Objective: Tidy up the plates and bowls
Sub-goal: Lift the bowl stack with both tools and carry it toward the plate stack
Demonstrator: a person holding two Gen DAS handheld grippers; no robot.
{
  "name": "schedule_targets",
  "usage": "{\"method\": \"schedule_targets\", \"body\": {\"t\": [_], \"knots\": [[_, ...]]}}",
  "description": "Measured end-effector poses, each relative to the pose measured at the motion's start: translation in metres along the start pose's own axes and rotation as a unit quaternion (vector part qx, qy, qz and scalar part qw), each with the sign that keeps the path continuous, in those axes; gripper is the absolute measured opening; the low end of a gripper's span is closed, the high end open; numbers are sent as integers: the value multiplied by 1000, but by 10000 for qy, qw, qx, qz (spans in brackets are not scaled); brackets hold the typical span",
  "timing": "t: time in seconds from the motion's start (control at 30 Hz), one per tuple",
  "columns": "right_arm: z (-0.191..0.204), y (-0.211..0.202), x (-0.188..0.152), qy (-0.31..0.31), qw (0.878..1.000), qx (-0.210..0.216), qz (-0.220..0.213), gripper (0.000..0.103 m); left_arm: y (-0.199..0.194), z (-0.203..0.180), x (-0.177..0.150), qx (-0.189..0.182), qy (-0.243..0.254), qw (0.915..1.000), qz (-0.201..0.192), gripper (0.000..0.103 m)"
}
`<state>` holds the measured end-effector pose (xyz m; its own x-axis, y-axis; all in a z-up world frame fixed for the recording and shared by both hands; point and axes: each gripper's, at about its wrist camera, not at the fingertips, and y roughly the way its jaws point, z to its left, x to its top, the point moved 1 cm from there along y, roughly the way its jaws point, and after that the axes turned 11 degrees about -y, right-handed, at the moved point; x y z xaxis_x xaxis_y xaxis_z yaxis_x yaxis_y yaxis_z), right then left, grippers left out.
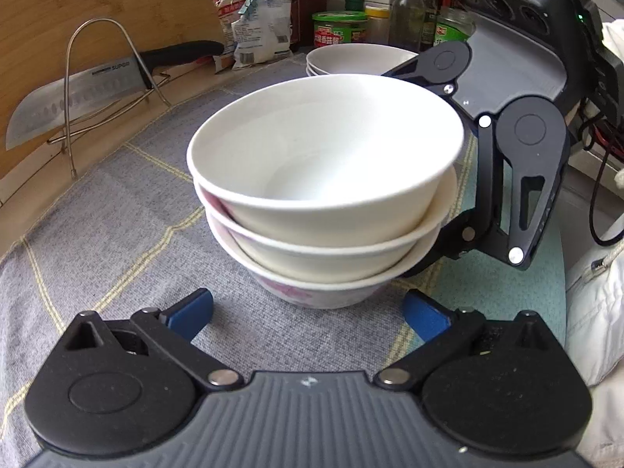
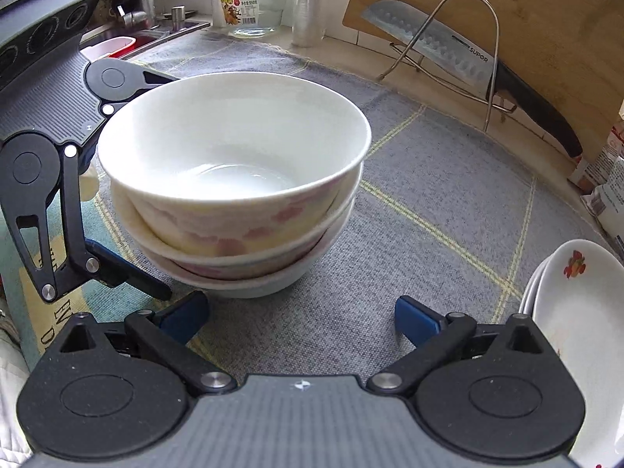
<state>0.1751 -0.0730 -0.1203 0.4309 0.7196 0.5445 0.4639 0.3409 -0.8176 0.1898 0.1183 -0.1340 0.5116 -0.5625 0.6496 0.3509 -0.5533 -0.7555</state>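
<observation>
While you are hovering both the left gripper (image 1: 308,308) and right gripper (image 2: 300,312) with jaws spread and empty beside the stack of bowls (image 1: 323,187) on the mat (image 1: 117,214), a nudge is risking toppling the tilted top bowl (image 2: 234,148).

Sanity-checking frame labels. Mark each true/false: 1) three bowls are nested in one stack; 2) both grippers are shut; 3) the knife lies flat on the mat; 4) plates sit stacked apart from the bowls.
1) True: the bowl stack is three nested bowls on the grey mat.
2) False: the left gripper and the right gripper are both open, holding nothing.
3) False: the knife rests in a wire rack against the cutting board.
4) True: the plates sit stacked apart from the bowls.
</observation>
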Motion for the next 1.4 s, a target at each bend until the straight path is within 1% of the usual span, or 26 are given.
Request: {"method": "schedule_targets", "body": {"t": [0.1,0.2,0.37,0.47,0.6,0.7,0.87,0.97,1.0,1.07,1.23,1.3,1.4], "knots": [[1,2,3,-158,9998,79,23,103,2,2,1,-74,78,9999,-15,103],[-4,4,3,-100,9997,228,7,103,4,3,3,-92,92,9999,-41,103],[-3,5,3,-180,9995,269,-70,103,4,3,3,-64,56,9999,-78,103],[-4,5,3,-212,9993,291,-114,103,4,5,3,-118,102,9998,-95,103],[-3,5,2,-244,9991,299,-153,103,2,7,-2,-200,153,9994,-240,103],[-2,5,5,-225,9993,279,-83,103,3,7,0,-205,190,9995,-164,103],[-1,6,12,-408,9985,373,57,103,6,9,7,-352,394,9986,25,103],[-1,0,17,-497,9974,512,-47,103,7,9,11,-415,513,9977,152,102],[0,-2,18,-547,9970,545,-56,102,7,10,12,-450,565,9972,176,100],[1,-4,20,-726,9958,548,-60,101,5,12,14,-571,619,9962,208,94],[2,-10,25,-992,9928,668,-91,96,-1,13,19,-915,815,9923,200,91],[2,-12,26,-1096,9915,699,-66,93,0,13,21,-971,859,9913,223,91],[4,-13,27,-1254,9896,706,-39,90,2,19,22,-1115,737,9907,255,88]]}}
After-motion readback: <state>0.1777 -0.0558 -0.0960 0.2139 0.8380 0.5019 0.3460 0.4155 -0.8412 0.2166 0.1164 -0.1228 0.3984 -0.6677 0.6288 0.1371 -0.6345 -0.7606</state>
